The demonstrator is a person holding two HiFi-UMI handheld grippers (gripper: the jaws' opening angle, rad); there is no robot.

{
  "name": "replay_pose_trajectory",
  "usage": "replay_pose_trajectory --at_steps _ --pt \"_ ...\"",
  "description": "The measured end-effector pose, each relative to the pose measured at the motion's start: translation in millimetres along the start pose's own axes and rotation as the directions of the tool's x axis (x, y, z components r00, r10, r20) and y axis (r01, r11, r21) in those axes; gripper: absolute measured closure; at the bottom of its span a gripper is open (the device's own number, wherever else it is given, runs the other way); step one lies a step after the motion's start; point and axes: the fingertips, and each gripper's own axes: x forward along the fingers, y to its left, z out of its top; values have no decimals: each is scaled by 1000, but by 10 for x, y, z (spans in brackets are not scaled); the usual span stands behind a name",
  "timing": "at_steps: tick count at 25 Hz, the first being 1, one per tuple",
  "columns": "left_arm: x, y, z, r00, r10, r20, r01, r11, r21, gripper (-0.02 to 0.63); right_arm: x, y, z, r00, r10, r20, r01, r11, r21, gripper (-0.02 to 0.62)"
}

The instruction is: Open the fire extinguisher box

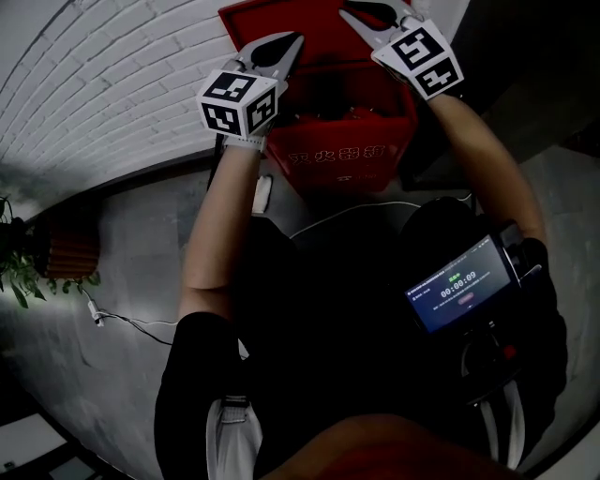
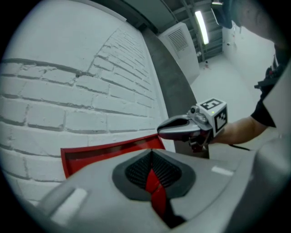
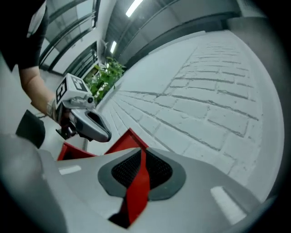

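Observation:
The red fire extinguisher box (image 1: 352,159) stands on the floor against a white brick wall, its front printed with pale characters. Its red lid (image 1: 319,23) is tilted up toward the wall, and the inside looks dark. My left gripper (image 1: 289,44) bites the lid's left part; in the left gripper view, the red lid edge (image 2: 109,152) runs between the pads of the left gripper (image 2: 153,179). My right gripper (image 1: 354,13) holds the lid's right part, and in the right gripper view the red lid (image 3: 125,142) sits pinched in the right gripper (image 3: 137,177). Each gripper view shows the other gripper alongside.
The brick wall (image 1: 112,84) rises right behind the box. A potted plant (image 1: 42,253) stands at the left, with a white cable (image 1: 131,323) lying on the grey floor. A device with a lit screen (image 1: 459,291) hangs at the person's chest.

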Motion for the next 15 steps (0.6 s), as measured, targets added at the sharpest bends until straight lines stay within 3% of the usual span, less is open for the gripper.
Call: replay_pose_trajectory --at_steps 4,8,15 --pt "-270 -250 96 999 12 53 -12 1000 -6 601 -342 335 68 996 67 64 -76 983 165 568" --pt "-467 -444 -13 998 0 65 3 999 -42 601 -563 699 -40 985 121 122 -157 924 348 569" --pt "-657 -687 -269 997 -9 76 11 1000 -23 601 -781 1037 -229 979 88 184 -164 876 453 571"
